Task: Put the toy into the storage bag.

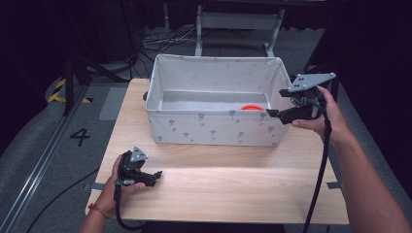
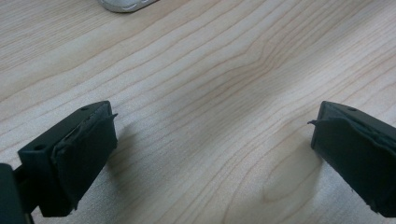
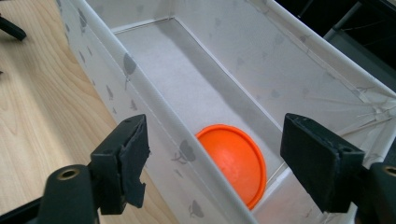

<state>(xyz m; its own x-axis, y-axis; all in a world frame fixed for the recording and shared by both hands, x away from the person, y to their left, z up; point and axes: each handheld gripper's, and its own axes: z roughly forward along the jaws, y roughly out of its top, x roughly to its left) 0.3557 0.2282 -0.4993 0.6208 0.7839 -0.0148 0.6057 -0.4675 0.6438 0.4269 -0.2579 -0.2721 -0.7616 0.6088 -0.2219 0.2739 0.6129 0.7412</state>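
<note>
Looking down from the high view, a white fabric bin [image 1: 214, 127] printed with small grey shapes sits on the wooden counter [image 1: 218, 184] toward 12 o'clock. An orange disc [image 1: 252, 108] lies on the bin's floor at its 3 o'clock end. The right tool [image 1: 277, 114] hovers at that end of the bin, held in the right hand [image 1: 323, 119]. The left tool [image 1: 156, 174] rests low on the counter near 8 o'clock, gripped by the left hand [image 1: 116, 187].

From the left gripper view, the left tool [image 2: 212, 140] has its jaws spread wide over bare counter [image 2: 210, 84].

From the right gripper view, the right tool [image 3: 215, 154] is spread wide, empty, straddling the bin wall [image 3: 154, 126], with the orange disc [image 3: 236, 161] lying flat in the bin's corner between the jaws.
</note>
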